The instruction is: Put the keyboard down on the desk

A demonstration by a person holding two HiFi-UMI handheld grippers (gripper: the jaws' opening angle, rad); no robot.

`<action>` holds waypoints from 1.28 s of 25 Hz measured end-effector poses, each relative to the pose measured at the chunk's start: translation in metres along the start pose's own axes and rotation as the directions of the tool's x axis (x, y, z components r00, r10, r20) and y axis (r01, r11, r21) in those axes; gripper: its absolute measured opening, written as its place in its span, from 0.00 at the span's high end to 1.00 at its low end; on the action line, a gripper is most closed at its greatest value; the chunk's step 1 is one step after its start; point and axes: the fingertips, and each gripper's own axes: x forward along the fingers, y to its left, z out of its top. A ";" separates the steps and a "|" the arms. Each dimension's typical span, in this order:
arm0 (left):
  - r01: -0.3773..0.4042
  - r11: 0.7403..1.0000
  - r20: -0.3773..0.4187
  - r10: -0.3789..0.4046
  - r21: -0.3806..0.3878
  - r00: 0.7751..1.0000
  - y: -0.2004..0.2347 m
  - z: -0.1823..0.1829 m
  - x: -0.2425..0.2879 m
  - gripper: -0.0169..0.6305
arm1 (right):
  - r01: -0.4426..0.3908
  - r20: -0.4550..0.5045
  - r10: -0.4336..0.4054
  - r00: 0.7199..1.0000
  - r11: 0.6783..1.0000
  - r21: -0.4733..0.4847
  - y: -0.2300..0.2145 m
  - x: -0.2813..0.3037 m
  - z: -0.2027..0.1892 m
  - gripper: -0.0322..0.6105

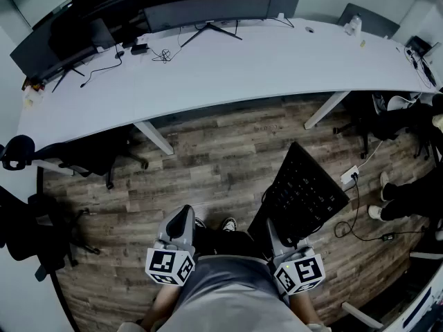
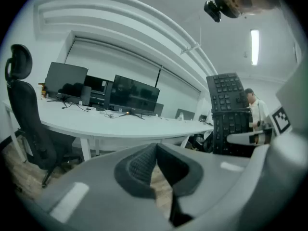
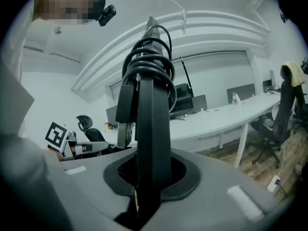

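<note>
Desk point(image 1: 228, 68) beyond right gripper point(image 3: 153, 174), keyboard point(image 1: 304, 189) upright

A long white desk point(image 1: 228, 68) is seen curving across the upper half of the frame, with dark monitors point(image 1: 208, 9) lined along its far edge at upper left and a bottle point(image 1: 353, 24) at upper right. Below it a wooden floor point(image 1: 208, 164) is shown. Right of lower centre, a black keyboard point(image 1: 304, 194) is held tilted above the floor by the right gripper point(image 1: 280, 235) at its near end. The left gripper point(image 1: 183, 216), left of lower centre, is seen apart from the keyboard; its jaws appear closed, though this is poorly shown
</note>
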 end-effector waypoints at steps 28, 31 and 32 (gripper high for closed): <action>-0.003 0.999 -0.052 0.005 0.034 0.999 0.000 -0.004 0.031 0.97 | -0.006 -0.092 0.006 0.996 1.000 0.009 -0.012 0.028 -0.016 0.84; 0.002 1.000 -0.042 -0.001 0.030 0.999 0.011 0.007 0.048 0.97 | -0.012 -0.098 0.011 0.995 1.000 -0.002 -0.015 0.050 -0.006 0.84; 0.006 0.999 -0.039 -0.004 0.032 0.999 0.014 0.011 0.054 0.97 | -0.016 -0.100 0.015 0.995 1.000 -0.007 -0.016 0.058 -0.002 0.84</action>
